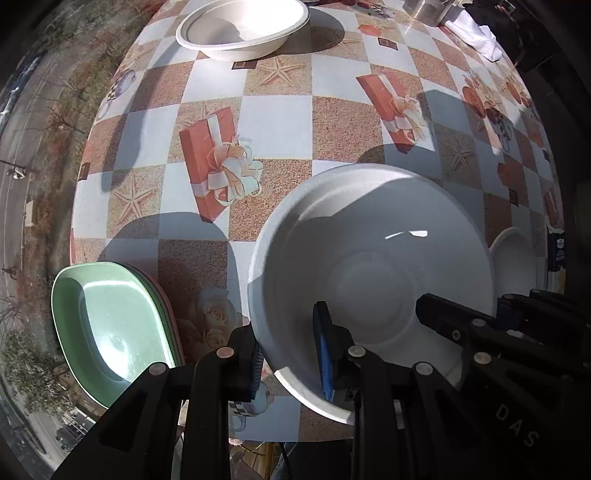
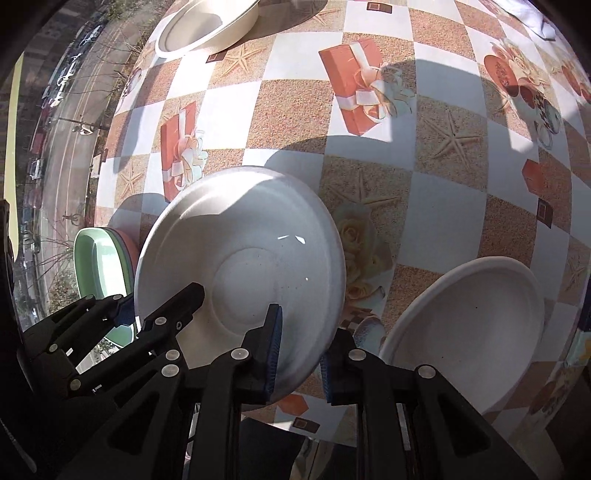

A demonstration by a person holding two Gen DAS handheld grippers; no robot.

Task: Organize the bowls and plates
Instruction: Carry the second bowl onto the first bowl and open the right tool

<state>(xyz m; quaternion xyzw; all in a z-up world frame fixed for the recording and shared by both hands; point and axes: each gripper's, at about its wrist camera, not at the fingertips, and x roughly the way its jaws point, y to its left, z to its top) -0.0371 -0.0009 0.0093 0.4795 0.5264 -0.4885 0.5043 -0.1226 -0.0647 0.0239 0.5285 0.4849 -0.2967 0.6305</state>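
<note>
A white bowl (image 1: 369,236) hangs above the checked tablecloth, held by both grippers at opposite sides of its rim. My left gripper (image 1: 290,356) is shut on the bowl's near-left rim, one blue pad inside and one outside. My right gripper (image 2: 301,350) is shut on the same bowl (image 2: 240,251) at its near-right rim; it also shows in the left wrist view as the right gripper (image 1: 476,314). On the table rest a second white bowl (image 2: 469,332) at the near right and a third white bowl (image 1: 243,26) at the far side.
A green plate (image 1: 110,321) tops a small stack with a pink one beneath, at the table's near-left edge. A metal can (image 1: 424,9), a white cloth (image 1: 476,33) and a dark carton (image 1: 556,251) lie along the right side. Beyond the table's left edge is a window over a street.
</note>
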